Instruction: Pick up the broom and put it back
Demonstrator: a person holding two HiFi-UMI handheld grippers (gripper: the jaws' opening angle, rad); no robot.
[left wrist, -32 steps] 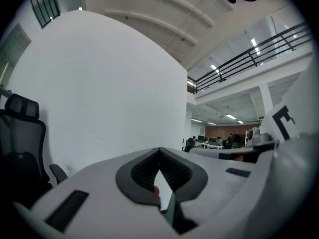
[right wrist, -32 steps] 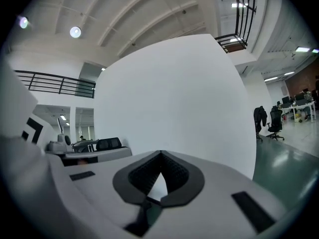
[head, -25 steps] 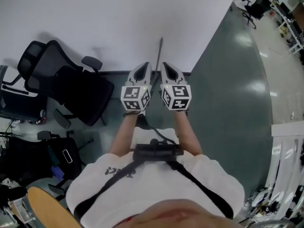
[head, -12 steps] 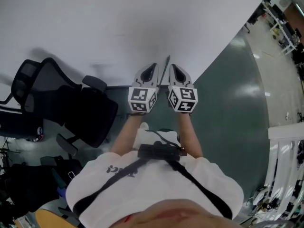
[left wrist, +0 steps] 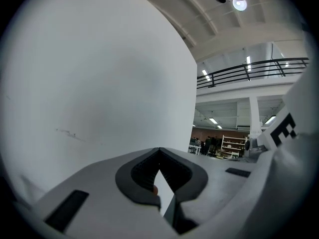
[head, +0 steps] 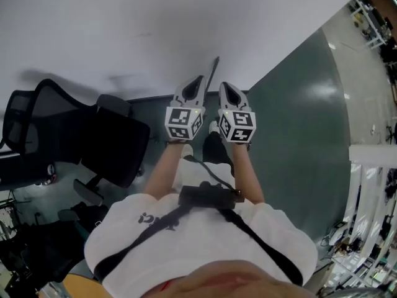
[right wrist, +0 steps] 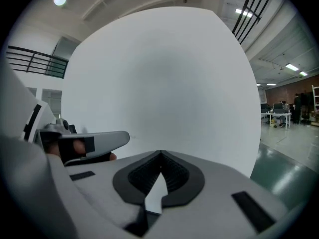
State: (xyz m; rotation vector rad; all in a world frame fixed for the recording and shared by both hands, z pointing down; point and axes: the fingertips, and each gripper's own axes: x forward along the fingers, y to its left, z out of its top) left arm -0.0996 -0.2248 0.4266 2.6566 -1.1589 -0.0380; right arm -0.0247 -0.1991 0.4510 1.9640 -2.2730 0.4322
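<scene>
While left gripper [head: 198, 81] and right gripper [head: 224, 87] are clenched empty, a thin grey broom [head: 214, 70] rises between them.

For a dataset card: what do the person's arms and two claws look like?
The left claw and right claw are light grey and tapered, with black ribbed pads, each with a white cube of black square markers at its rear. The person wears a white short-sleeved T-shirt under black straps.
</scene>
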